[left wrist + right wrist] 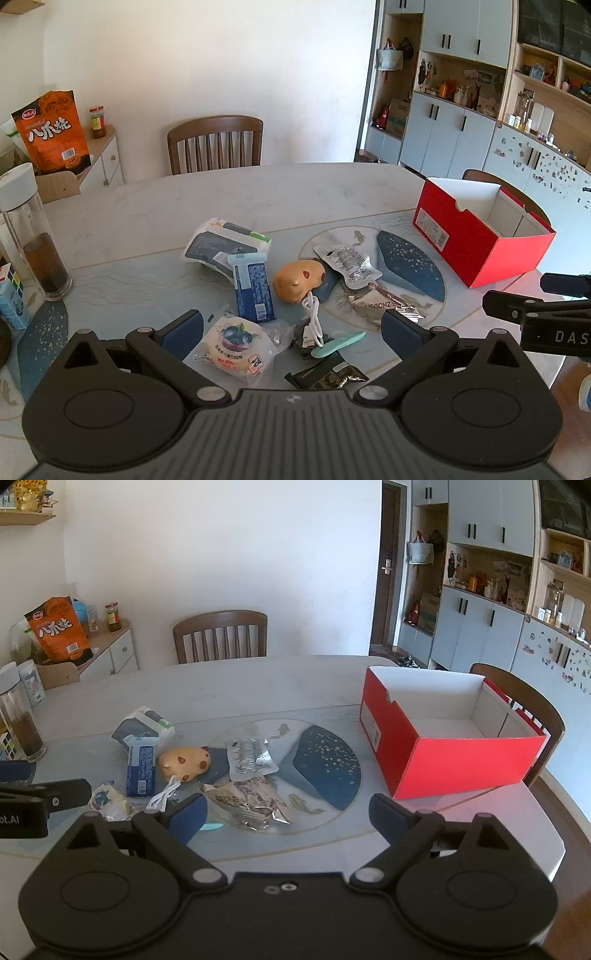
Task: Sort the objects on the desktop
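Left gripper [291, 326]: jaws spread, empty, over the clutter; bun pack [232, 343] directly ahead between them. Right gripper [288, 812]: spread, empty, nearer the red box [443, 760], clutter lying to its left.

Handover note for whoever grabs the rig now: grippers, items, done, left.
Left gripper: open, empty, over the near pile.
Right gripper: open, empty.
Red box: to the right on the table, nothing visible inside.
Clutter is loose on the table: bun pack, blue packet, toy, white cable, foil pouches.
Done: nothing visibly sorted.
Left: all of it.
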